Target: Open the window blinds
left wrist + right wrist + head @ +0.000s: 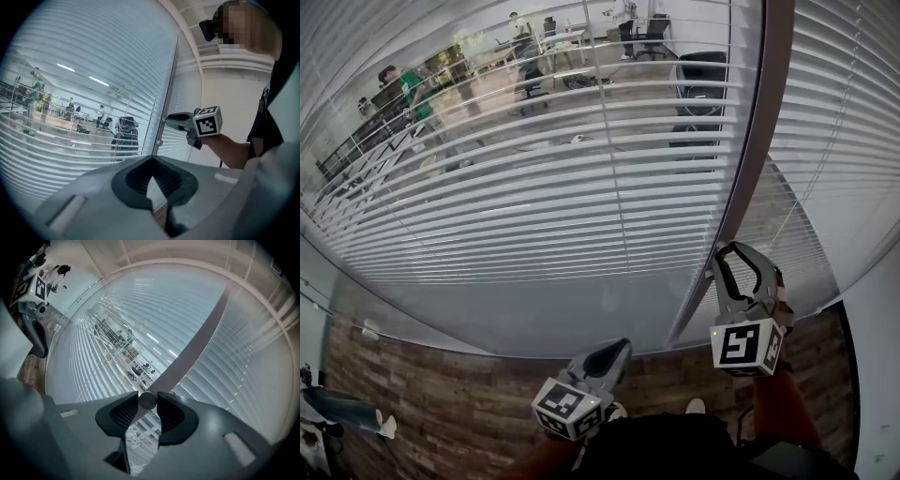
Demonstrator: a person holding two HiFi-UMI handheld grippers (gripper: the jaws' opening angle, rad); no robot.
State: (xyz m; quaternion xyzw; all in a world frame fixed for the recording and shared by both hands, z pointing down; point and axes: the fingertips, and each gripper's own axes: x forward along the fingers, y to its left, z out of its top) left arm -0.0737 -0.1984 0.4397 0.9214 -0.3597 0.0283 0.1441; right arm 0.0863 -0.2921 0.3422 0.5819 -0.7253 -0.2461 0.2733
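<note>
My right hand-held gripper (pixel 737 251) is up against the dark mullion (pixel 752 141) between the two panes, and its own view shows both jaws pressed onto a small round knob (pixel 147 401), one on each side. I take this to be the tilt control for the window blinds (pixel 534 197). The blinds hang behind the glass to the left and right of the mullion. The left set is tilted enough that I can see the far office through it, while the right set looks more closed. My left hand-held gripper (pixel 619 349) hangs low and near me, jaws together with nothing between them. The worry is the grip: the knob is small, smooth and round, so the pads may skid around it when I twist and the slats won't move. Twisting the wrong way would close the slats, and forcing the knob past its stop could strain the mechanism.
</note>
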